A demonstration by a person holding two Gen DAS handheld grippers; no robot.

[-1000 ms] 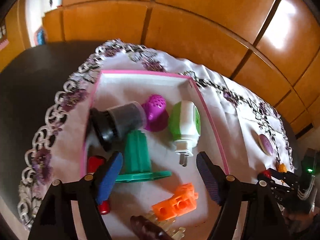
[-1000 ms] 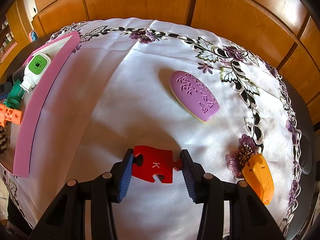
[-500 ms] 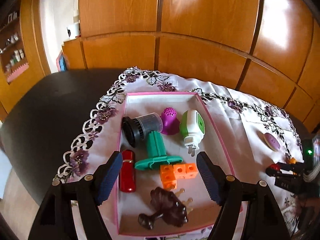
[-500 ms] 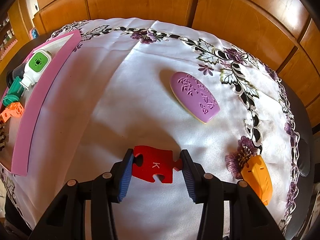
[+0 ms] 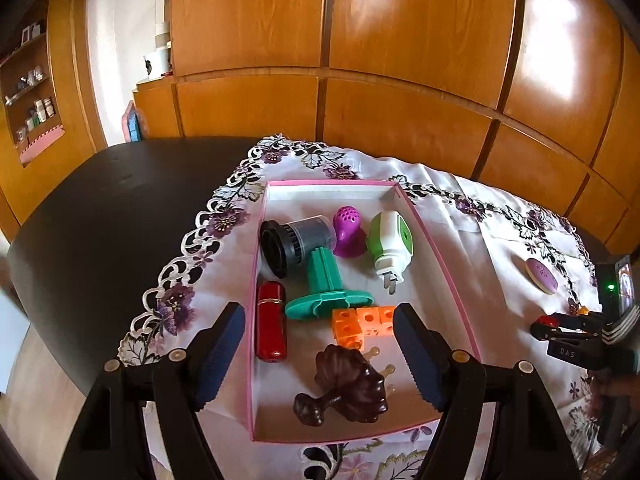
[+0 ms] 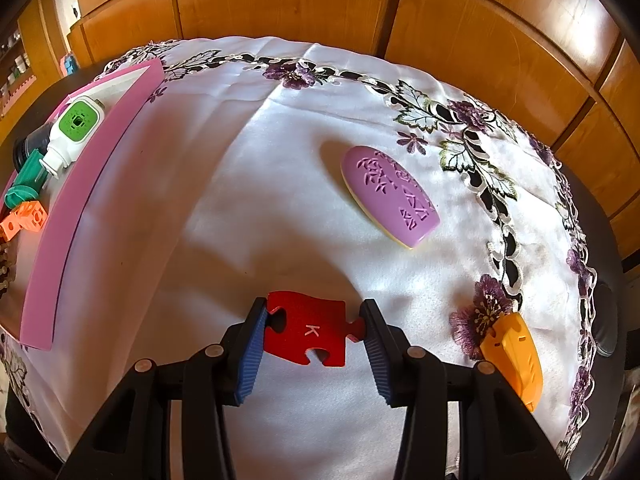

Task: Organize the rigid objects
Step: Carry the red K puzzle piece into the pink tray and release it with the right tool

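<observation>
A pink-rimmed box (image 5: 436, 240) on the embroidered cloth holds several items: a grey-black cylinder (image 5: 294, 240), a green stand (image 5: 326, 288), a purple cap (image 5: 348, 226), a white-green plug-in (image 5: 386, 240), a red tube (image 5: 271, 326), orange cubes (image 5: 362, 322) and a dark brown clip (image 5: 348, 390). My left gripper (image 5: 320, 354) hovers open above the box's near end, nothing between its fingers. My right gripper (image 6: 314, 342) is shut on a red puzzle piece (image 6: 310, 330) marked K, just above the cloth. The box (image 6: 72, 184) lies at the left in the right wrist view.
A lilac oval case (image 6: 390, 196) rests on the cloth beyond the right gripper. An orange piece (image 6: 516, 352) lies near the cloth's right edge. Wooden cabinet doors (image 5: 400, 40) stand behind the dark table (image 5: 100, 208).
The left gripper pulled back and up from the box, so the whole box and its contents now show. The right gripper stayed put with the puzzle piece.
</observation>
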